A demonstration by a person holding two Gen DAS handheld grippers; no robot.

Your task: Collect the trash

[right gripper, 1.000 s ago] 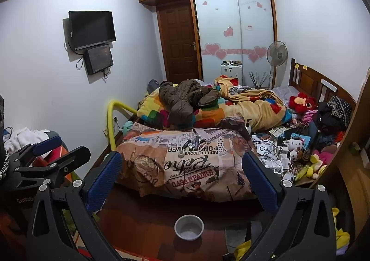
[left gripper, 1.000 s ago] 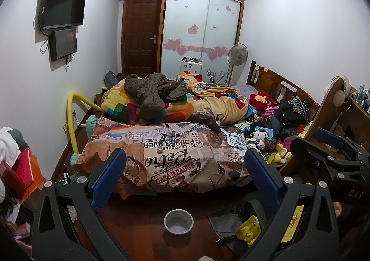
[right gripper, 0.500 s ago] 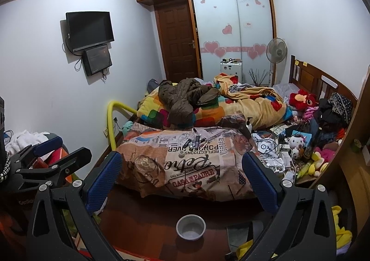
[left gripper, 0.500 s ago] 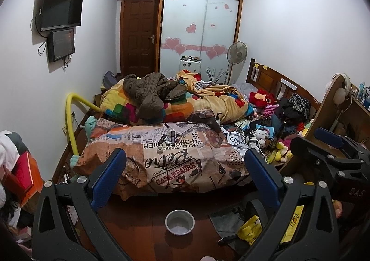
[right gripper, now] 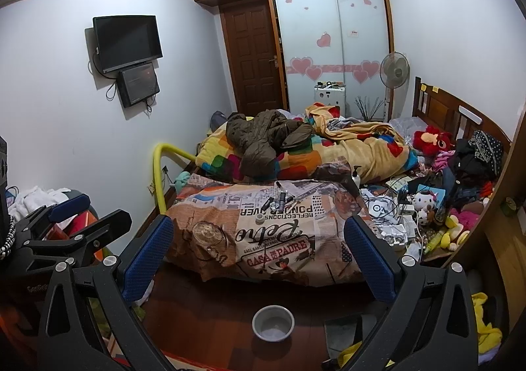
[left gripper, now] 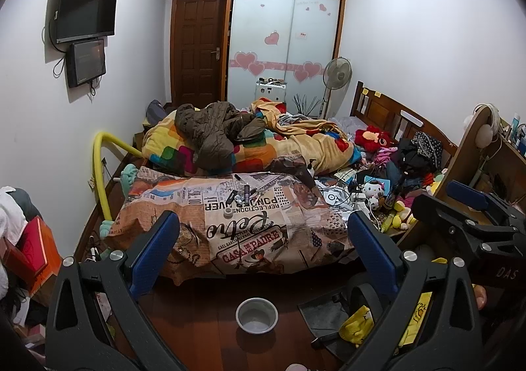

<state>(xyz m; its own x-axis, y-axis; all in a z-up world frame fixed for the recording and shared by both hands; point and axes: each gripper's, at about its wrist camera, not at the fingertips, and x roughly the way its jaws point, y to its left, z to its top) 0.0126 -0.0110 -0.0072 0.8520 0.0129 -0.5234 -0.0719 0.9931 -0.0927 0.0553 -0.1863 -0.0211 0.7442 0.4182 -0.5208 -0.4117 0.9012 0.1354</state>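
Left wrist view: left hand-held gripper [left gripper: 263, 239] wide open, empty; right hand-held gripper [right gripper: 258, 239] likewise. Small dark bottles and caps [left gripper: 241, 196] lie ahead on newspaper-print bedcover [left gripper: 230, 223]; round steel bowl [left gripper: 257, 315] below on floor.

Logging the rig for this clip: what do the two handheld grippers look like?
Both look alike. The left gripper and the right gripper each have black plastic frames with triangular cutouts, silver bolts and two blue textured pads. White letters, seemingly "DAS", mark the right one's side in the left view. No sleeves or cables are visible.
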